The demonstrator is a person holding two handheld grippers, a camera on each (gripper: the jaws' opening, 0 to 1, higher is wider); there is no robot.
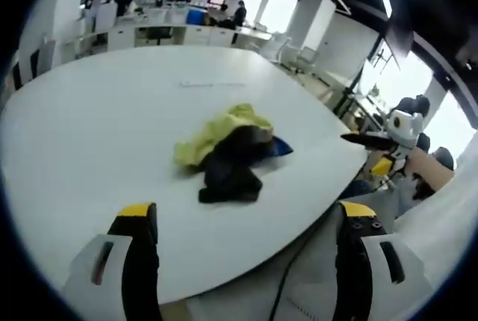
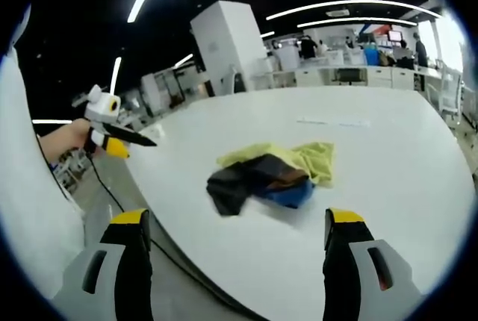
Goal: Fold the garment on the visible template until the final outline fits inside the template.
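A crumpled garment pile (image 1: pixel 228 149) of yellow, black and blue cloth lies near the edge of a white round table (image 1: pixel 89 127). My left gripper (image 1: pixel 247 210) hovers open just off the table's edge, well short of the pile, with nothing between its jaws. My right gripper (image 1: pixel 388 138) is held in a hand beyond the table's right edge. In the right gripper view the same pile (image 2: pixel 269 172) lies ahead on the table (image 2: pixel 396 187). There my right gripper (image 2: pixel 237 218) is open and empty, and the left gripper (image 2: pixel 108 131) is in a hand at the left.
A faint thin mark (image 1: pixel 213 83) lies on the table beyond the pile, also seen as a faint mark (image 2: pixel 332 122). Office desks (image 1: pixel 164 33), chairs and standing people are at the back. A black cable (image 1: pixel 287 276) hangs by the near table edge.
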